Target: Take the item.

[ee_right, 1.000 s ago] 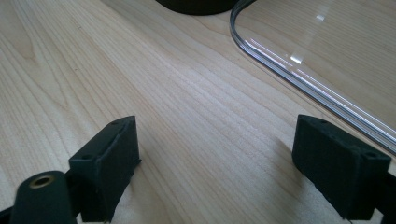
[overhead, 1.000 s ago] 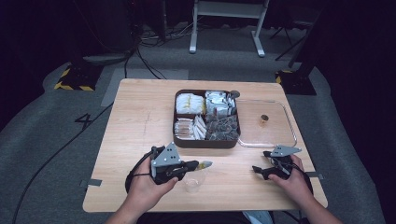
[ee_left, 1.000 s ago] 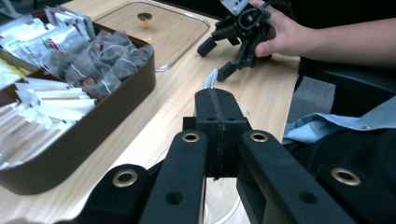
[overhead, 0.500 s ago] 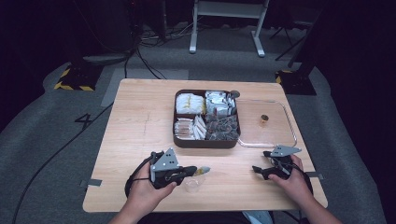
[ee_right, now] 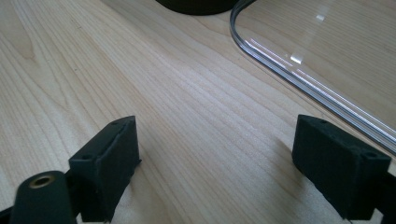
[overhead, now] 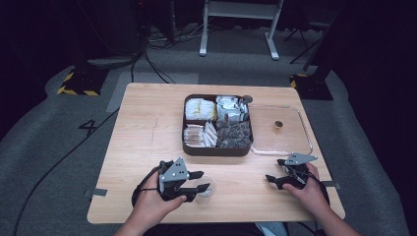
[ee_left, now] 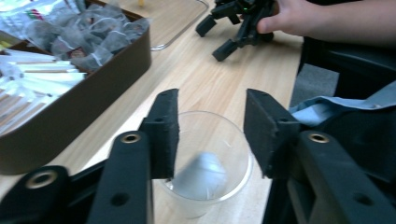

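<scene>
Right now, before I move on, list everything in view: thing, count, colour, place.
Wooden table: one, light wood, centre.
Compartment tray: one, dark brown, table middle, four sections of packets and tea bags.
Clear plastic lid: one, transparent, right of the tray, touching it.
Clear plastic cup: one, transparent, front edge, a whitish tea bag inside.
Left hand-held gripper: one, black, jaws just opened, astride the cup.
Right hand-held gripper: one, black, open, resting on the table.

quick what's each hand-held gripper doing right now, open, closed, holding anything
Left hand-held gripper: open, jaws just opened, above the clear cup with a tea bag inside.
Right hand-held gripper: open, holding nothing, resting on the table.
</scene>
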Available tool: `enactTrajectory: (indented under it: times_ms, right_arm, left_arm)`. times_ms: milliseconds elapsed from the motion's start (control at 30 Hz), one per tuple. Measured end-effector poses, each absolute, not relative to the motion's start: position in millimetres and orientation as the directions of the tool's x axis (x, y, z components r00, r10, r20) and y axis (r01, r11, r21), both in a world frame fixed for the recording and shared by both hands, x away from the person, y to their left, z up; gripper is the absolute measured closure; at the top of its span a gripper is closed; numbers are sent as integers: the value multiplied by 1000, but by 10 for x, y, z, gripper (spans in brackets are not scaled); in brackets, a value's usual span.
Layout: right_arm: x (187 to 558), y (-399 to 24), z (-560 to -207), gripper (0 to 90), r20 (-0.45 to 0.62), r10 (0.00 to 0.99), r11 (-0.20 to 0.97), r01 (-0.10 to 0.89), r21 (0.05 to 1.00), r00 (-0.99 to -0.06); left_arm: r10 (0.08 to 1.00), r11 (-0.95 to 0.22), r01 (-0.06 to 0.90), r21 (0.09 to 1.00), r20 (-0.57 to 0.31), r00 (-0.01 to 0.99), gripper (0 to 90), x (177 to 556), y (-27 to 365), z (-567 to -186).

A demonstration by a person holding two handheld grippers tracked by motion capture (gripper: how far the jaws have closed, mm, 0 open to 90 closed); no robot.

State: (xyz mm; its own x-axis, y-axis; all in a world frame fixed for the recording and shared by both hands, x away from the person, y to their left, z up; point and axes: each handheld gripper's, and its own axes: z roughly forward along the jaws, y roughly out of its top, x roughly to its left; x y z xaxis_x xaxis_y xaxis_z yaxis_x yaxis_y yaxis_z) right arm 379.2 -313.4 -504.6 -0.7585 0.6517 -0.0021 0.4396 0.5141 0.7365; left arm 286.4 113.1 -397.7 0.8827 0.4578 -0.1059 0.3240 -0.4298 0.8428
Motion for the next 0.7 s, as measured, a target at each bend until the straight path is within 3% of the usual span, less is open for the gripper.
enactTrajectory:
  times_ms: [700]
  right_arm:
    - [3804, -3129, -5045, 147, -2, 653, 514, 441, 736, -757]
  left_arm:
    - [629, -414, 388, 823, -49, 776, 416, 2914, 1708, -3954]
